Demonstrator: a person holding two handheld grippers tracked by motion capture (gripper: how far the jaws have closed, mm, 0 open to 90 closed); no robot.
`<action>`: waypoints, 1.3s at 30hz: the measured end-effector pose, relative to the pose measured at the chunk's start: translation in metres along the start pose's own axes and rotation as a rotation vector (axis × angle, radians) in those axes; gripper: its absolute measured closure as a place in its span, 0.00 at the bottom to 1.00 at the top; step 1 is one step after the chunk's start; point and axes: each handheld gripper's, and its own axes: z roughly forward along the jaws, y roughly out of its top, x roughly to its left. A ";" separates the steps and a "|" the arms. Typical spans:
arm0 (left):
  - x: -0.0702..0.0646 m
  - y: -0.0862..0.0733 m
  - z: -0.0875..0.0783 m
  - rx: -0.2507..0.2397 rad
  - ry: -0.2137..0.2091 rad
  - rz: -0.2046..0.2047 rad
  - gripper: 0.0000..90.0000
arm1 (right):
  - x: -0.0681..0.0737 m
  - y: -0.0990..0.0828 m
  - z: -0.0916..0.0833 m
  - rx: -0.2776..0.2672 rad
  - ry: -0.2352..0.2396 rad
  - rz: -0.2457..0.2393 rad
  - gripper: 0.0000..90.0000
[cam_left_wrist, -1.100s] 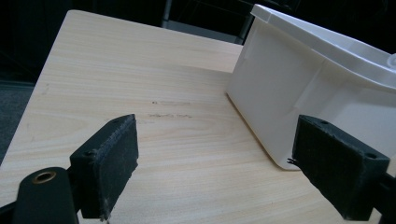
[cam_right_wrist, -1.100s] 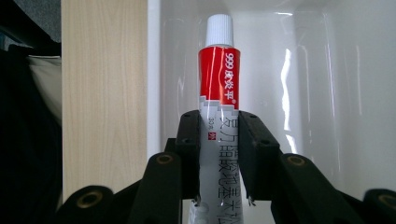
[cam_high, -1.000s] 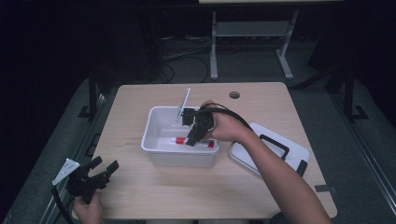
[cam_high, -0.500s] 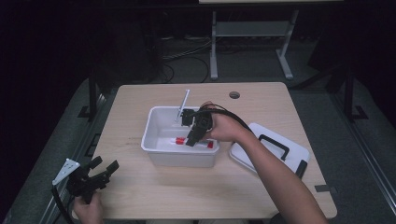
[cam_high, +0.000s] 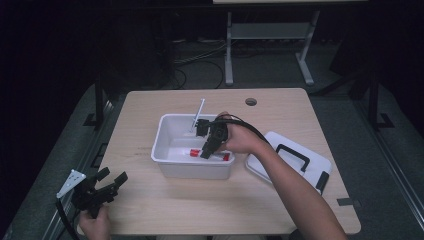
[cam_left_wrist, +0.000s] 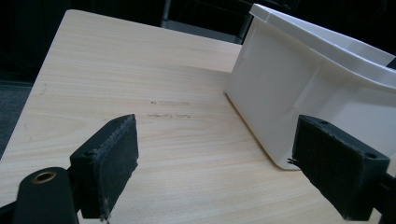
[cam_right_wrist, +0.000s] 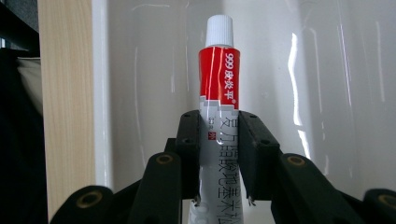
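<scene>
A red-and-silver ointment tube with a white cap is clamped at its silver body between the narrowed pads of the right gripper; in the high view the right gripper is seen reaching into the white rectangular plastic bin at the middle of the light wooden table, with the tube lying low inside it; the left gripper is held at the near left corner, its pads spread wide with nothing between them; a white lid with a black handle lies just right of the bin.
</scene>
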 end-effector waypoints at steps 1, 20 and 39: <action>0.000 0.000 0.000 -0.001 0.000 -0.001 0.15 | 0.000 0.000 0.001 0.002 0.000 0.002 0.79; 0.000 0.000 0.000 -0.003 -0.002 -0.001 0.15 | -0.005 0.001 0.013 0.015 0.012 0.012 0.79; 0.000 0.000 0.001 0.002 -0.002 0.000 0.15 | -0.008 -0.003 0.022 0.020 0.028 0.034 0.78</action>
